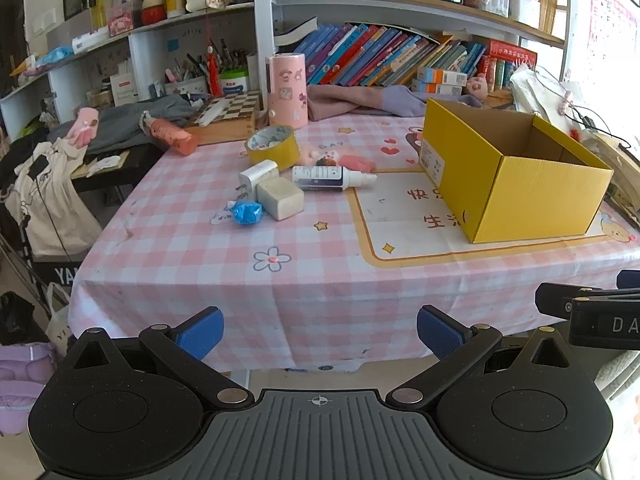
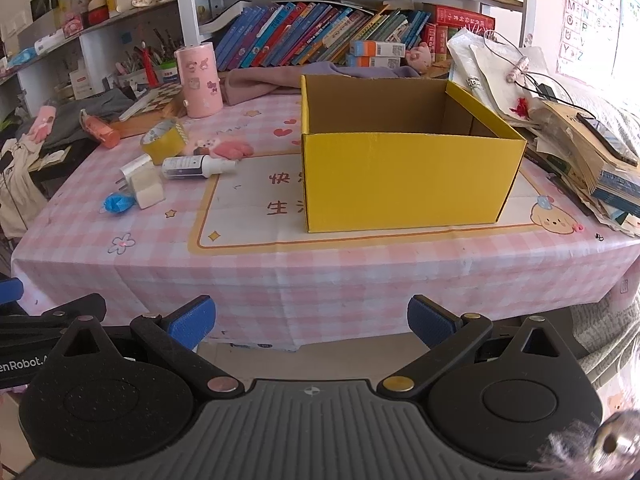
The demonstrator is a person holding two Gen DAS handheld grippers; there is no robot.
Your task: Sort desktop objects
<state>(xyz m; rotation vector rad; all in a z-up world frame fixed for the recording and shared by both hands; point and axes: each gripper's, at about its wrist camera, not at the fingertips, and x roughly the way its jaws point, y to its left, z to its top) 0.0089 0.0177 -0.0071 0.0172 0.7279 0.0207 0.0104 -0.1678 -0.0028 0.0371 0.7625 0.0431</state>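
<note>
The yellow cardboard box stands empty on the bench, right of the tape roll and spray bottle, while both tools, left and right, hover released, grasping nothing.

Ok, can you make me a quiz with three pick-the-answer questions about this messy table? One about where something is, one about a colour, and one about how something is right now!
1. Where does the tape roll sit?
A. inside the box
B. on the tablecloth, in front of the pink cylinder
C. on the bookshelf

2. What colour is the box's outside?
A. yellow
B. green
C. white

3. How is the spray bottle right now?
A. standing upright
B. held in a claw
C. lying on its side

Answers:
1 B: the roll rests on the checked tablecloth, just in front of the pink cylinder.
2 A: its outer walls are plain yellow in both views.
3 C: it lies flat beside the charger plug; the left claw and right claw are both open, holding nothing.
</note>
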